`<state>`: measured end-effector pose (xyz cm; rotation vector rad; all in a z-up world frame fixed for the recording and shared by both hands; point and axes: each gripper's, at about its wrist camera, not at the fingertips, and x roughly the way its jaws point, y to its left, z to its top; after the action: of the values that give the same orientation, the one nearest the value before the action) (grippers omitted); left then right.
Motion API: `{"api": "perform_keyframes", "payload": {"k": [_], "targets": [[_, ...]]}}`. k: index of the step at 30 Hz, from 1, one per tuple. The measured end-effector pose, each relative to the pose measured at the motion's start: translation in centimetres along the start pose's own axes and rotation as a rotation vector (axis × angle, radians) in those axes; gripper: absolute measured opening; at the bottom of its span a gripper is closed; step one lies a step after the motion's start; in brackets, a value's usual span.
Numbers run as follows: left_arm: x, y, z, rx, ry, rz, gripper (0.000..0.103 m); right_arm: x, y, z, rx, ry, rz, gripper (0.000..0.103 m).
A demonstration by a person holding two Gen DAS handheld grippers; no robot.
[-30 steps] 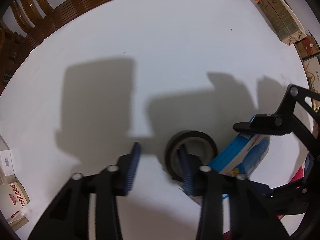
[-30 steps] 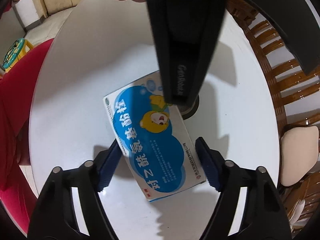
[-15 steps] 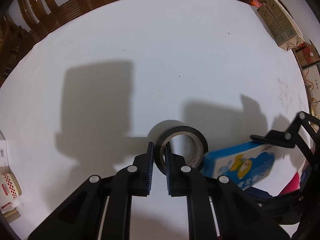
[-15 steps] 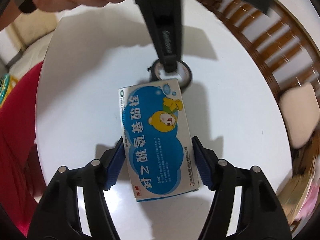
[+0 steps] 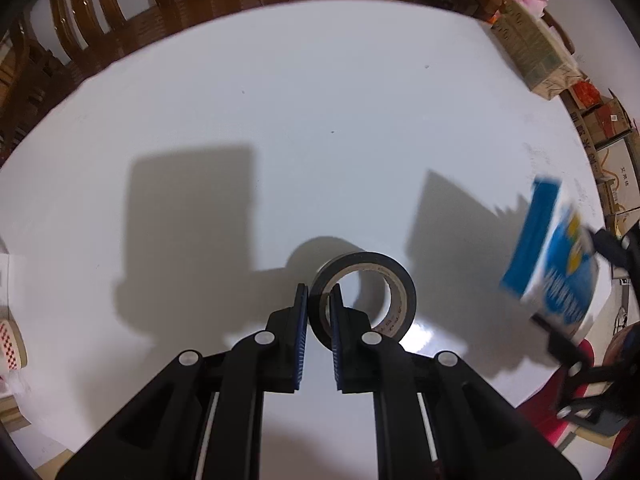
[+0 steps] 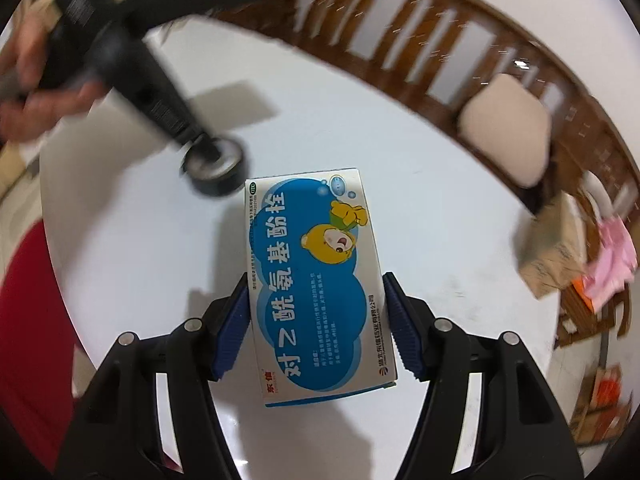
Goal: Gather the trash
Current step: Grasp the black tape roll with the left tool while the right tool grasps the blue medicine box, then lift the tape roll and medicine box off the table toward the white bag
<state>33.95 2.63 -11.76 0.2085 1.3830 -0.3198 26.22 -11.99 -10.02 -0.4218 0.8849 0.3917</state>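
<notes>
A black tape roll (image 5: 370, 298) lies on the white round table (image 5: 280, 120). My left gripper (image 5: 319, 308) is shut on the roll's near wall, one finger inside the ring and one outside. The roll also shows in the right wrist view (image 6: 218, 170). My right gripper (image 6: 316, 320) is shut on a blue and white medicine box (image 6: 316, 280) with a cartoon bear, held above the table. The box shows blurred at the right in the left wrist view (image 5: 554, 256).
Wooden chair backs (image 5: 100, 12) ring the table's far side, one with a beige cushion (image 6: 508, 136). Cardboard boxes (image 5: 532, 48) and pink bags (image 6: 616, 256) stand beyond the table's edge. A red and white checked cup (image 5: 12, 344) sits at the left edge.
My left gripper closed on the tape roll's wall. My right gripper closed on the medicine box, lifted it off the table and swung it right, away from the roll.
</notes>
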Motion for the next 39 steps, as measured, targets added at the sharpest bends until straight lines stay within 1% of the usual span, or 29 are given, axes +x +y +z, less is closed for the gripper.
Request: {"api": "perform_keyframes", "payload": {"k": [3, 4, 7, 9, 11, 14, 16, 20, 21, 24, 28, 30, 32, 34, 36, 39], "targets": [[-1.8, -0.5, -1.6, -0.005, -0.048, 0.02, 0.011, -2.4, -1.0, -0.1, 0.081, -0.042, -0.007, 0.062], [-2.8, -1.0, -2.4, -0.006, -0.072, 0.033, 0.011, -2.1, -1.1, 0.7, 0.092, -0.05, -0.009, 0.062], [-4.5, -0.9, -3.4, 0.012, -0.127, 0.047, 0.011, -4.5, -0.9, 0.6, 0.127, -0.072, -0.016, 0.062], [-5.8, -1.3, -4.2, 0.018, -0.165, 0.059, 0.011, -6.6, -0.4, 0.7, 0.146, -0.094, -0.005, 0.062], [-7.5, -1.8, -5.7, 0.022, -0.204, 0.062, 0.011, -7.4, 0.3, 0.8, 0.148, -0.108, -0.006, 0.062], [-9.5, -2.6, -7.9, 0.028, -0.252, 0.061, 0.011, -9.9, 2.0, 0.2, 0.145, -0.138, -0.015, 0.062], [-10.1, -2.9, -9.1, 0.032, -0.275, 0.06, 0.011, -10.9, 3.0, -0.1, 0.144, -0.149, -0.028, 0.062], [-11.5, -3.4, -11.2, 0.019, -0.282, 0.003, 0.011, -12.6, 4.1, -1.3, 0.159, -0.153, -0.05, 0.062], [-11.7, -3.4, -11.4, 0.011, -0.279, -0.002, 0.011, -12.7, 4.1, -1.6, 0.161, -0.153, -0.059, 0.062], [-12.0, -2.7, -11.9, -0.008, -0.252, -0.057, 0.011, -13.7, 4.1, -2.5, 0.179, -0.152, -0.069, 0.062], [-12.4, -2.8, -12.3, -0.013, -0.266, -0.034, 0.011, -15.0, 3.9, -3.5, 0.193, -0.165, -0.083, 0.063], [-12.7, -3.4, -12.8, -0.002, -0.274, -0.04, 0.011, -15.5, 3.6, -4.0, 0.2, -0.172, -0.087, 0.063], [-13.1, -4.0, -13.5, 0.014, -0.29, -0.018, 0.011, -15.8, 3.6, -4.4, 0.205, -0.173, -0.089, 0.063], [-13.4, -4.6, -14.3, 0.023, -0.303, -0.012, 0.011, -16.0, 3.7, -5.0, 0.21, -0.171, -0.091, 0.063], [-13.5, -5.2, -14.8, 0.033, -0.31, -0.019, 0.011, -16.3, 4.0, -5.5, 0.21, -0.167, -0.09, 0.063], [-13.6, -6.1, -16.2, 0.042, -0.333, -0.007, 0.011, -16.7, 4.8, -6.4, 0.211, -0.169, -0.083, 0.063]]}}
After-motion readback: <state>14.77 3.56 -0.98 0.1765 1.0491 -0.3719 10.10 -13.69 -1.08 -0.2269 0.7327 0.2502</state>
